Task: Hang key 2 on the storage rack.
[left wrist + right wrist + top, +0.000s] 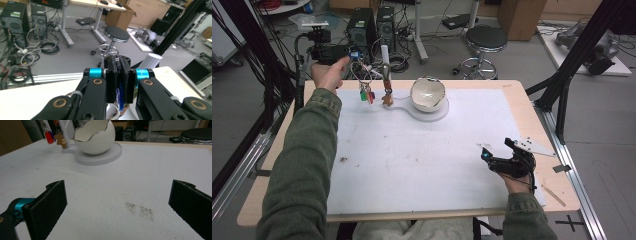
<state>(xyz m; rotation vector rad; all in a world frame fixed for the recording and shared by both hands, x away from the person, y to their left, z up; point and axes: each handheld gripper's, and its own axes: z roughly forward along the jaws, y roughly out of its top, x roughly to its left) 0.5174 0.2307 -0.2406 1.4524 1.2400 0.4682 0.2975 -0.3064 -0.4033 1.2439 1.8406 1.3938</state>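
High view: egg-shaped bowl (428, 93) looks empty; left hand-held gripper (353, 54) pinching key bunch (366, 93), right hand-held gripper (498, 150) spread.

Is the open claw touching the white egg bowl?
Apart. The right gripper view shows bare white table between the right gripper and the egg bowl.

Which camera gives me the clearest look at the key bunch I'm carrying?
The high view: the key bunch hangs whole below the left gripper, beside the white stand's post. The right gripper view catches red and blue tags at its top edge. The left gripper view shows a blue sliver between shut jaws.
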